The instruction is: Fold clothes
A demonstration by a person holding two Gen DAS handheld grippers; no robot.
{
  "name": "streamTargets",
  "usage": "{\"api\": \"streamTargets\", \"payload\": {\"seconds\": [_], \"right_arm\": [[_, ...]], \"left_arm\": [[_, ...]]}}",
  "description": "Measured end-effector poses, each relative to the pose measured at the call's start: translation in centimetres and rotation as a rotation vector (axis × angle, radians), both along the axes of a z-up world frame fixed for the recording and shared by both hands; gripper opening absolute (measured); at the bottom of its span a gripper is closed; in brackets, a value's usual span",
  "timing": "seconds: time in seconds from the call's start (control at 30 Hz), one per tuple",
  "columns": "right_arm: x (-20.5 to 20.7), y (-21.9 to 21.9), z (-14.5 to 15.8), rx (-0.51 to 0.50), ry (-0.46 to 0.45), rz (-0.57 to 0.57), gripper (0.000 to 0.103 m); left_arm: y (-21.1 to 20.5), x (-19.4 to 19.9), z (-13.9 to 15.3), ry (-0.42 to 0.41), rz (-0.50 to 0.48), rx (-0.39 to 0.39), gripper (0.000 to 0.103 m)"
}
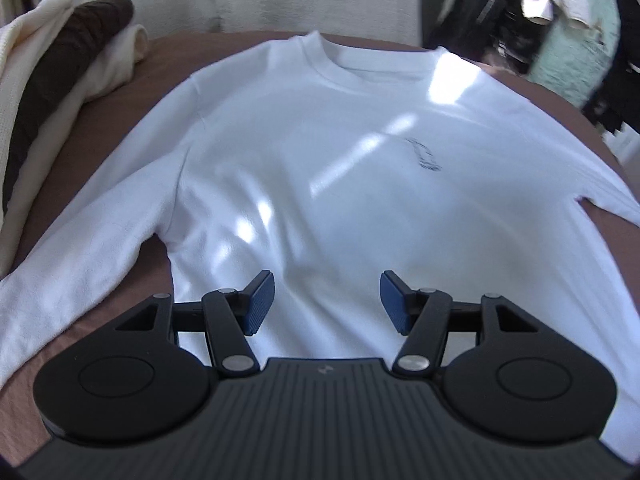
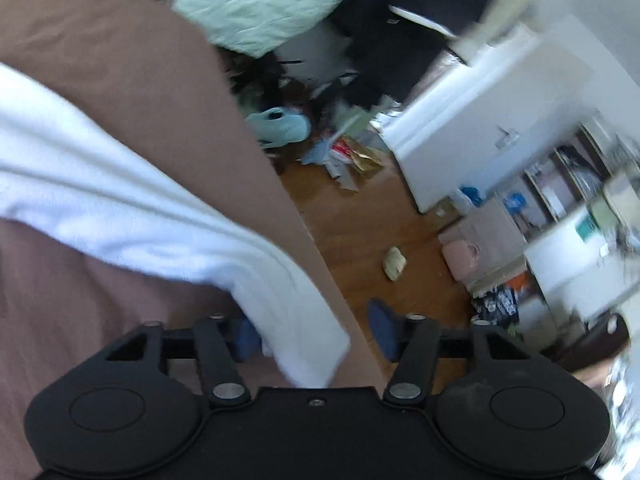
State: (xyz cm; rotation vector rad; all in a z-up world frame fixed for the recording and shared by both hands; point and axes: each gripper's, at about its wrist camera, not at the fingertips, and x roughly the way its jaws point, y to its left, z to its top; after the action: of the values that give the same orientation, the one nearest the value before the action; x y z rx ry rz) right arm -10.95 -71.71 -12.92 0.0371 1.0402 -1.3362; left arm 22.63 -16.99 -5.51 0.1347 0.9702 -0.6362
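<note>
A white long-sleeved sweatshirt (image 1: 320,152) lies flat, front up, on a brown bed cover (image 1: 100,128), neck at the far end and both sleeves spread out. My left gripper (image 1: 327,304) hovers open over its lower middle, blue pads well apart with nothing gripped. In the right wrist view, one white sleeve (image 2: 120,200) runs across the brown cover (image 2: 120,60) to the bed's edge. Its cuff end lies between the jaws of my right gripper (image 2: 314,336). The left pad is next to the cloth, the right pad stands clear of it, so the gripper is open.
A stack of folded cream and dark brown clothes (image 1: 52,80) sits at the bed's far left. Beyond the bed's right edge lies a wooden floor (image 2: 360,220) strewn with clutter (image 2: 344,152), with a white cabinet (image 2: 472,120) and a mint-green cloth (image 2: 260,4).
</note>
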Motion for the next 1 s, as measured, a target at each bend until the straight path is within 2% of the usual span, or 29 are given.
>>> {"api": "streamTargets", "payload": {"seconds": [0.1, 0.17, 0.23, 0.27, 0.3, 0.33, 0.37, 0.43, 0.47, 0.57, 0.63, 0.73, 0.87, 0.9, 0.93, 0.97, 1.0], "right_arm": [[-3.4, 2.9, 1.4, 0.084, -0.271, -0.081, 0.064], [-6.0, 5.7, 1.7, 0.212, -0.477, -0.021, 0.064], [-7.6, 8.7, 1.8, 0.347, -0.678, 0.121, 0.066], [-8.4, 10.2, 1.6, 0.400, -0.787, 0.212, 0.072], [-9.4, 11.6, 1.2, 0.462, -0.892, 0.301, 0.075], [-10.2, 12.8, 0.5, 0.545, -0.961, 0.365, 0.079], [-10.9, 14.0, -0.2, 0.605, -0.989, 0.401, 0.079], [-11.9, 16.3, -1.2, 0.682, -1.013, 0.465, 0.079], [-12.2, 17.4, -1.4, 0.696, -1.010, 0.497, 0.079], [-12.3, 20.0, -1.7, 0.777, -0.975, 0.587, 0.080], [-12.2, 21.4, -1.3, 0.795, -0.919, 0.633, 0.080], [-14.1, 23.7, -1.6, 0.764, -0.949, 0.565, 0.079], [-16.3, 26.6, -3.0, 0.727, -1.064, 0.474, 0.079], [-16.2, 27.0, -2.9, 0.695, -1.040, 0.474, 0.078], [-15.9, 27.3, -2.7, 0.658, -1.007, 0.477, 0.067], [-15.5, 27.3, -2.6, 0.605, -0.964, 0.462, 0.049], [-15.6, 27.2, -2.6, 0.574, -0.941, 0.432, 0.041]], "left_arm": [[2.8, -1.2, 0.7, -0.004, -0.002, 0.017, 0.068], [5.9, -2.5, 0.2, 0.019, 0.034, 0.033, 0.070], [9.6, -3.9, -0.6, 0.075, 0.121, 0.031, 0.070], [11.7, -4.8, -1.1, 0.124, 0.176, -0.011, 0.070], [13.9, -6.0, -2.1, 0.205, 0.228, -0.092, 0.074], [16.1, -7.2, -3.0, 0.287, 0.279, -0.174, 0.076], [17.9, -8.5, -4.4, 0.382, 0.316, -0.253, 0.076], [19.9, -11.1, -5.9, 0.443, 0.339, -0.354, 0.076], [20.0, -11.9, -5.6, 0.420, 0.324, -0.345, 0.076], [18.6, -13.0, -4.1, 0.362, 0.237, -0.249, 0.079], [17.3, -13.6, -4.2, 0.339, 0.179, -0.198, 0.090], [16.0, -14.5, -4.7, 0.305, 0.121, -0.143, 0.103], [16.0, -16.0, -4.6, 0.255, 0.109, -0.126, 0.103], [15.9, -16.4, -4.7, 0.238, 0.103, -0.118, 0.102], [15.8, -16.8, -4.7, 0.220, 0.095, -0.109, 0.102], [15.2, -17.2, -4.8, 0.191, 0.074, -0.069, 0.102], [14.3, -17.5, -4.9, 0.155, 0.050, -0.017, 0.101]]}}
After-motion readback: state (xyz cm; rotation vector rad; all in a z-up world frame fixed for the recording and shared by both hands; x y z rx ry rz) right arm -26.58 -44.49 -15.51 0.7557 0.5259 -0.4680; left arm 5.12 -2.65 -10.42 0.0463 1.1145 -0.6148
